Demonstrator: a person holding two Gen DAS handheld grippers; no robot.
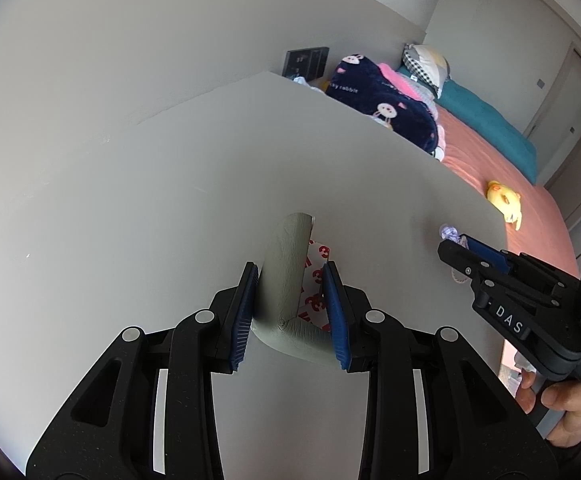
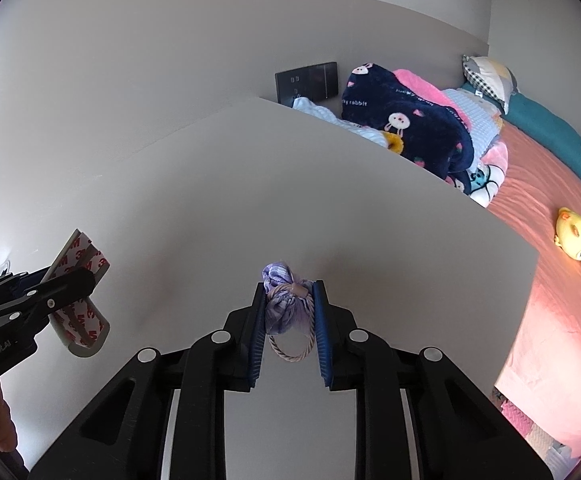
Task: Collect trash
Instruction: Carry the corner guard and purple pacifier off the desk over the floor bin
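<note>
My left gripper is shut on a bent grey foam strip with white and red 3M backing, held just above the white table. The strip also shows in the right wrist view, clamped in the left gripper. My right gripper is shut on a small purple cloth pouch with a beige cord loop, over the table. In the left wrist view the right gripper holds the pouch at the table's right side.
The table's right edge drops to a bed with a pink sheet. On the bed lie a yellow duck toy, a navy rabbit blanket and a pillow. A dark wall socket panel is behind the table.
</note>
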